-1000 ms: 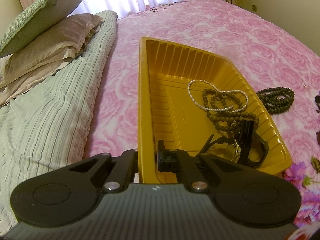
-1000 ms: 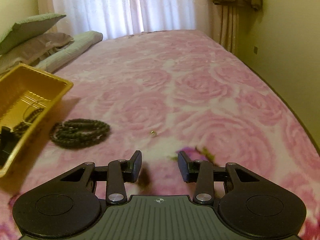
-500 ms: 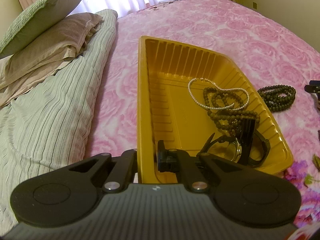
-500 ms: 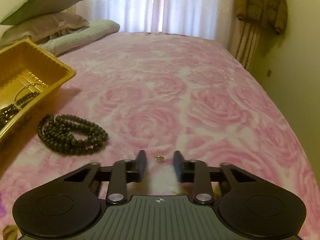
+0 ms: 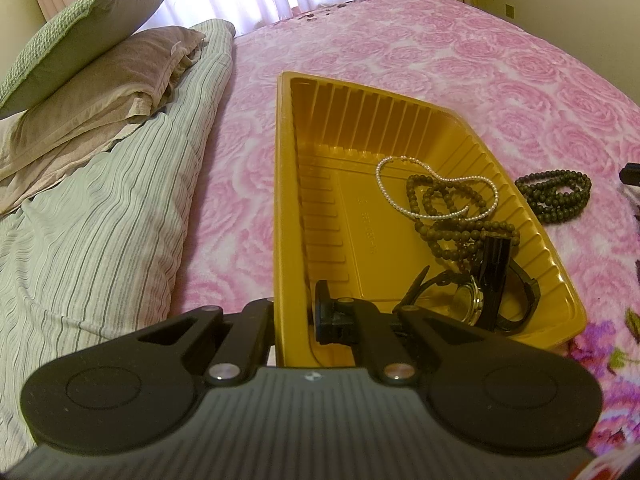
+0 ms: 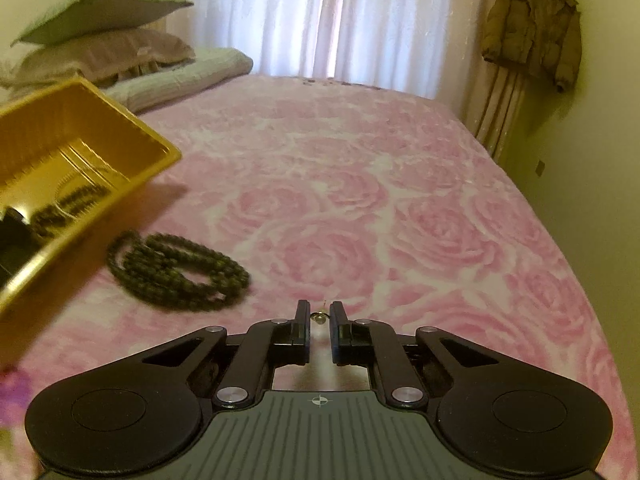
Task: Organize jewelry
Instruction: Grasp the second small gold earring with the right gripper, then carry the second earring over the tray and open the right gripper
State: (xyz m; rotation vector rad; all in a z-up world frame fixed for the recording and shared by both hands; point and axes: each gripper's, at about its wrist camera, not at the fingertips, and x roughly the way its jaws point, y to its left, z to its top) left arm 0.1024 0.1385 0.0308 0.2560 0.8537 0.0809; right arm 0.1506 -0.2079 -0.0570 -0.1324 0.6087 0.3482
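The left claw (image 5: 294, 312) is clamped on the near wall of the gold tray (image 5: 286, 200), one finger outside the rim and the other inside. The tray sits on the pink rose-patterned bedspread (image 5: 460, 60), just beside a striped grey-green quilt (image 5: 100, 220) and a stack of pillows (image 5: 80, 60) towards the head of the bed.

Inside the tray, gathered along its right side, lie a thin white pearl necklace (image 5: 436, 188), a dark beaded strand (image 5: 452, 228) tangled partly under it, and a wristwatch with a black strap (image 5: 476, 300) in the near right corner. The left part of the tray floor is bare.

Outside the tray, close to its right wall, a coiled dark bead bracelet (image 6: 180, 272) rests on the bedspread; from the left wrist view it shows just past the tray's right rim (image 5: 556, 196).

The right claw (image 6: 319, 314) is low over the bedspread to the right of that bracelet. Its jaws have just been closing and now stand only a narrow gap apart, with a small metallic piece, perhaps a ring or an earring (image 6: 319, 317), between the tips. It is too small to tell whether the pads already press on it.

At the far end of the room hang white curtains (image 6: 340, 20), and a brown jacket (image 6: 532, 28) hangs by the wall on the right.
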